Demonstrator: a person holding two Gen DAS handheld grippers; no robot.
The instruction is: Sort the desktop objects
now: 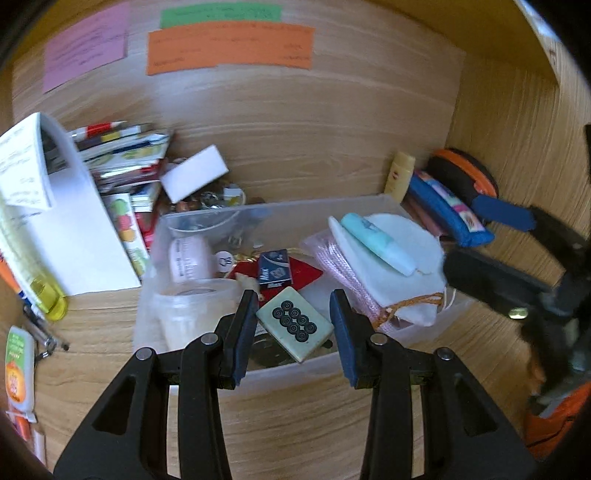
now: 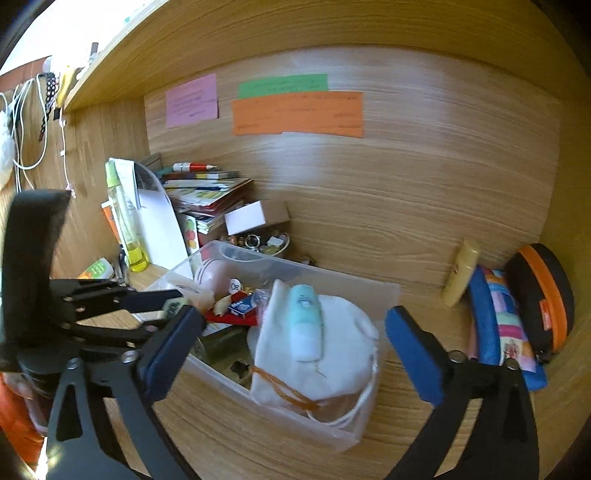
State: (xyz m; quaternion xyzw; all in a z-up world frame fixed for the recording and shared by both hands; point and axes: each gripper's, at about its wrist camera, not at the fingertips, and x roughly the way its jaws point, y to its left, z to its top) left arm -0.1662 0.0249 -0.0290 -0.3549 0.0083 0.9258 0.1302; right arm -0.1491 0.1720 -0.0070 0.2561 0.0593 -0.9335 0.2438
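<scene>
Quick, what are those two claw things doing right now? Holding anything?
Left gripper: closed on the pale green mahjong tile.
Right gripper: wide open, holding nothing.

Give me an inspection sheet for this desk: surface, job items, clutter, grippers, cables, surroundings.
Surface: wooden desk, crowded along the back.
Job's things: clear bin holding a white mask, a teal tube lying on the mask, and small items; dotted tile.
Clutter: book stack, yellow bottle, blue pencil case, orange-black pouch.
Grippers: left gripper shut on the dotted tile over the bin; right gripper open wide, nothing held.
Cables: white cables hanging far left, off the desk.
Surroundings: wooden back panel with pink, green and orange notes; shelf overhead.
</scene>
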